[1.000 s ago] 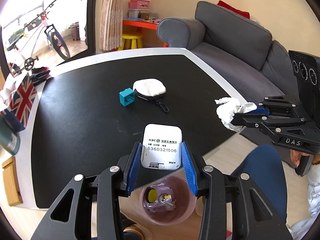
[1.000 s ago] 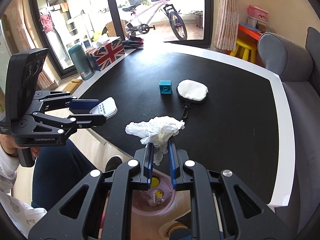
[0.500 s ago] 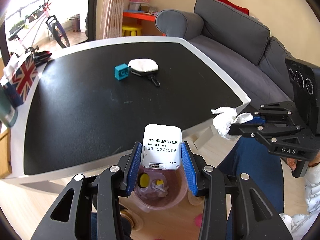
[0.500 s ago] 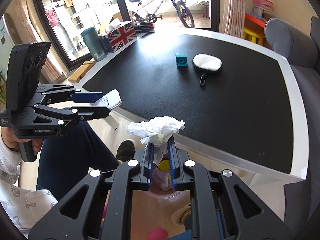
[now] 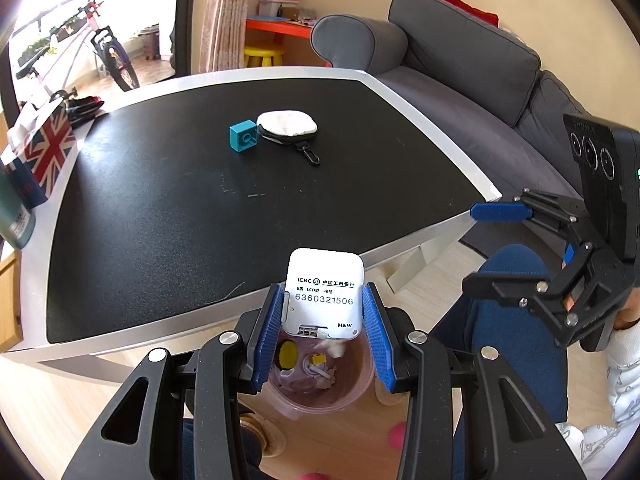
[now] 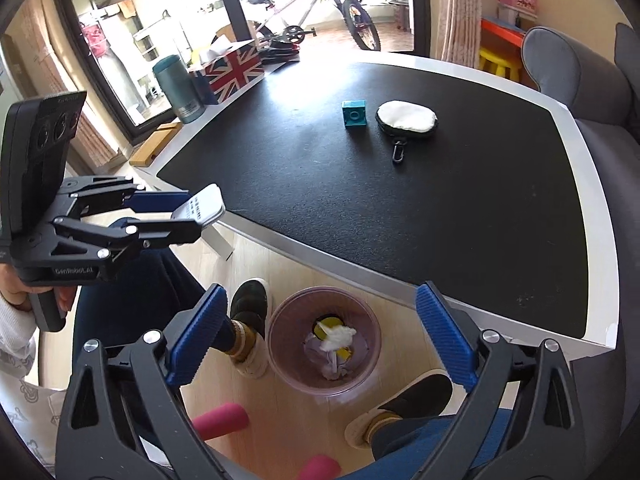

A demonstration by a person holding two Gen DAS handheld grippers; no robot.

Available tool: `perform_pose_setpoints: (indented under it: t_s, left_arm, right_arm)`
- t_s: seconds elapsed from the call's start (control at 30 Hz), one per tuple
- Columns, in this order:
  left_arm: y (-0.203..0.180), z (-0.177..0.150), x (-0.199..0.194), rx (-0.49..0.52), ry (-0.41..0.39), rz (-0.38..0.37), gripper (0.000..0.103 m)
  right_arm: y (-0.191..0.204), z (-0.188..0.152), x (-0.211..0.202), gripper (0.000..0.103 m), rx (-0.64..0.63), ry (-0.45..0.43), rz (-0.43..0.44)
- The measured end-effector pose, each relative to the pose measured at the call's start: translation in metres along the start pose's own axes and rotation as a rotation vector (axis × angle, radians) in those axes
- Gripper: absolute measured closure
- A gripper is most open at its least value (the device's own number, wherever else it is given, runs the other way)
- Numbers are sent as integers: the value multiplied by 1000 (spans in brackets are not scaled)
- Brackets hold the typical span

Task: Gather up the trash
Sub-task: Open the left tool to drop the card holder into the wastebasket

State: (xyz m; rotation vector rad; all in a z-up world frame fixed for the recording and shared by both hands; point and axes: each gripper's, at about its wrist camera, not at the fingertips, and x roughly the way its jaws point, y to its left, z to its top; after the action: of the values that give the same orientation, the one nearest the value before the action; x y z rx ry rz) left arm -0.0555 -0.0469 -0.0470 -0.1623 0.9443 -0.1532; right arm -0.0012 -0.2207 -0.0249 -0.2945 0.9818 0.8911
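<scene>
My left gripper [image 5: 322,334] is shut on a white ICBC card device [image 5: 324,294] and holds it above the pink trash bin [image 5: 320,380] on the floor. My right gripper [image 6: 320,340] is open wide and empty, directly above the same bin [image 6: 280,344]. The crumpled white tissue [image 6: 338,336] lies inside the bin among other scraps. The left gripper also shows in the right wrist view [image 6: 196,216], and the right one in the left wrist view [image 5: 500,240].
The black table with a white rim [image 5: 420,244] carries a teal block [image 5: 243,137], a white pouch with a clip [image 5: 287,125], a Union Jack box [image 5: 50,146] and a green flask [image 6: 178,88]. A grey sofa [image 5: 460,64] stands at right. The person's feet [image 6: 248,312] flank the bin.
My right gripper has opened and the tissue has dropped into the bin. Both grippers have pulled back from the table to above the bin. The left still holds the card device.
</scene>
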Motion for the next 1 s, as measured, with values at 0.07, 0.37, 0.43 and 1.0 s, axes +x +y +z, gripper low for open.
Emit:
perform_pose_setpoints:
  t_s: [0.07, 0.37, 0.43, 1.0]
  left_arm:
    - [0, 0, 1, 2, 4, -3, 63]
    - [-3, -1, 5, 4, 18, -22, 63]
    - [-5, -1, 5, 7, 19, -25, 63]
    - [-1, 3, 4, -46, -21, -12, 10]
  right_arm:
    - [-2, 1, -1, 7, 7, -5, -5]
    - [-8, 0, -2, 6, 34, -8, -4]
    - [-9, 0, -4, 6, 36, -11, -4]
    - [-13, 2, -8, 6, 45, -20, -11]
